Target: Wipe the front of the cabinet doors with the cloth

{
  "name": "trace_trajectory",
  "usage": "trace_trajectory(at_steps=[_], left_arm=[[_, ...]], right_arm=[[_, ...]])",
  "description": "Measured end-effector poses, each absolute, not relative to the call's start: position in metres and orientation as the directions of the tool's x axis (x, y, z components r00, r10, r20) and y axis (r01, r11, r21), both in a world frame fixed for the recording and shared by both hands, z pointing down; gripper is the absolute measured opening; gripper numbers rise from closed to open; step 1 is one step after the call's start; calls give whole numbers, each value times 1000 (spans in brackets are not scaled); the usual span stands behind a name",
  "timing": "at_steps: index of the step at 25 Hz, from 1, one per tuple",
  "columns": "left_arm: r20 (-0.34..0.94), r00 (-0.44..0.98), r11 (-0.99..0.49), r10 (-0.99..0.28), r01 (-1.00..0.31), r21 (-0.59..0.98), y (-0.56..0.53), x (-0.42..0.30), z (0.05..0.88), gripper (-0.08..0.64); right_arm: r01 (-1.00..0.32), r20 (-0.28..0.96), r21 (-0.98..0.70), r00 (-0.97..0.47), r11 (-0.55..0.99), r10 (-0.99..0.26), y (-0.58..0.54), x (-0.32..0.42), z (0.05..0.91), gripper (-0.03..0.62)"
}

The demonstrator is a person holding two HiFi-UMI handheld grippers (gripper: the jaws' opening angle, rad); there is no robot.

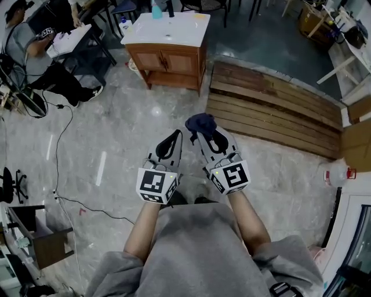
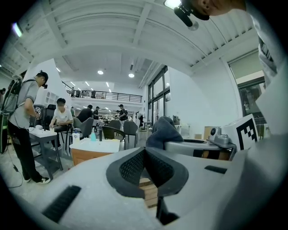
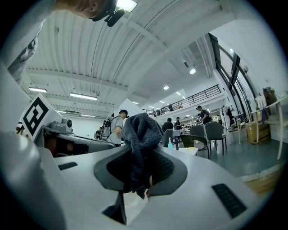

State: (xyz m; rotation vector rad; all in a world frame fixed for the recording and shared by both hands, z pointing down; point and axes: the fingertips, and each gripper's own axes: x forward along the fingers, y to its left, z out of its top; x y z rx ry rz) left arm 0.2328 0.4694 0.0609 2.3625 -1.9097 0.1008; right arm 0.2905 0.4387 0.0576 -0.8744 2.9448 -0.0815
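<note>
Right tongs [image 1: 199, 134] are gripping a crumpled dark blue cloth [image 1: 201, 122] while left tongs [image 1: 175, 135] are pressing shut on nothing, well apart from the white-topped wooden cabinet [image 1: 168, 58].

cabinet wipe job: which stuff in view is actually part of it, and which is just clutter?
Job:
- cloth, clamped in the right gripper
- cabinet, its wooden doors across the floor, not yet reached
- left gripper, fingers shut, empty

Lying about:
- wooden planks on the floor
- blue bottle on the cabinet
- cable on the floor
</note>
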Motion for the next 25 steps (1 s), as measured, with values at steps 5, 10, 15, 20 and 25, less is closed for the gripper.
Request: trace_trajectory(at_steps=[5, 10, 15, 20, 25], left_arm=[[134, 210, -206, -968, -978, 44, 454, 223, 69, 8], [138, 230, -224, -963, -973, 55, 422, 201, 74, 8], [143, 255, -247, -956, -966, 70, 389, 171, 81, 8], [141, 279, -269, -950, -959, 85, 360, 136, 81, 6], [140, 304, -292, -942, -951, 99, 340, 101, 83, 8]], right_arm=[[-547, -40, -88, -833, 832, -552, 424, 282, 67, 80], [-557, -31, -87, -827, 826, -561, 398, 259, 70, 81], [-579, -8, -86, -813, 811, -582, 369, 230, 79, 81], [-600, 6, -88, -799, 795, -602, 343, 195, 80, 81], [-626, 17, -89, -779, 775, -627, 324, 161, 82, 81]])
